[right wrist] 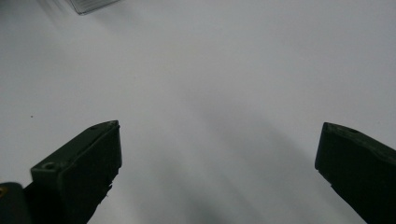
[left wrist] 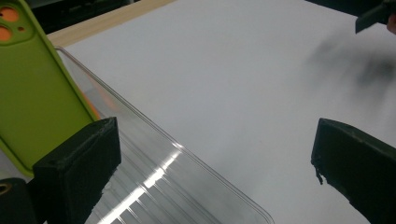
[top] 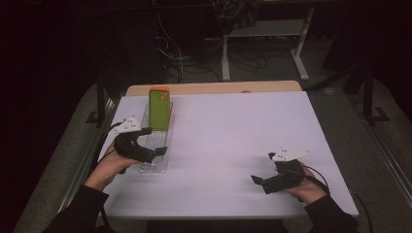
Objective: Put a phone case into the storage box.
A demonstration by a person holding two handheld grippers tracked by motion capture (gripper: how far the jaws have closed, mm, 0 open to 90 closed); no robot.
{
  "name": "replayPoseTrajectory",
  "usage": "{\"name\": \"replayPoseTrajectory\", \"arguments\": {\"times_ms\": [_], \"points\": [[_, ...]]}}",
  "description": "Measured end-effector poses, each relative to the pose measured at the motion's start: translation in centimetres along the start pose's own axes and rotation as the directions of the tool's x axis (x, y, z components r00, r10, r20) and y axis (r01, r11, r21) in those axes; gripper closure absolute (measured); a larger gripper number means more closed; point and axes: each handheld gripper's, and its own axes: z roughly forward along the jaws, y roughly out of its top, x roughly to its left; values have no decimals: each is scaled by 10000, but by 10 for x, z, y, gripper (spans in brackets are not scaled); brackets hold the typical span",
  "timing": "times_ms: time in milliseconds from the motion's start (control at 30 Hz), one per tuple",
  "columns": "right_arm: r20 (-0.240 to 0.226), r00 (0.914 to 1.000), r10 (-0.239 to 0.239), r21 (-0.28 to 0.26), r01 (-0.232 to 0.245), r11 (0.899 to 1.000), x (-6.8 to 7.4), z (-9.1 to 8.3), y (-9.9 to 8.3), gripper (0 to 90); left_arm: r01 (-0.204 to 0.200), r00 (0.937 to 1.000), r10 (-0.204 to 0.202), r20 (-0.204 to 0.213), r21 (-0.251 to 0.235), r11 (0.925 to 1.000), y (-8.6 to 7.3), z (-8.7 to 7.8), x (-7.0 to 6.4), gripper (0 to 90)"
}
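The green phone case [top: 159, 109] stands propped in the far end of a clear plastic tray [top: 158, 162], which lies at the left side of the white worktop [top: 233, 141]; an orange edge shows at its top. Nearest, the right claw [top: 266, 182] rests low on the worktop's right front, jaws spread wide and holding nothing. Farther in, the left claw [top: 153, 151] sits over the tray's near half, jaws likewise parted and bare, the case just beyond them.

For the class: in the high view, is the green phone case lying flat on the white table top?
No: the green phone case stands propped up in the clear tray near the left gripper, not flat on the table.
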Motion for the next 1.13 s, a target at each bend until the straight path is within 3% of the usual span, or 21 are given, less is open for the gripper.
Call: {"name": "replayPoseTrajectory", "arguments": {"times_ms": [267,633,667,967,1133], "points": [[-124,9999,103,-89,-104,9999,0,-3,6,0,-233,9995,235,230,-78,9997,-12,0,-12,13],[-428,9990,99,-512,-121,9986,-1,-7,16,0,-385,9992,387,114,-198,9991,-34,0,-21,13],[-447,9990,94,-529,-118,9985,-1,-7,16,0,-525,9986,526,110,-157,9985,-34,-1,-21,14],[-480,9988,105,-484,-128,9987,-1,-6,16,0,-535,9985,535,140,10,9986,-36,1,-21,14],[-445,9989,160,-518,-183,9985,-2,-7,16,0,-308,9994,309,185,-72,9995,-35,0,-21,14]]}}
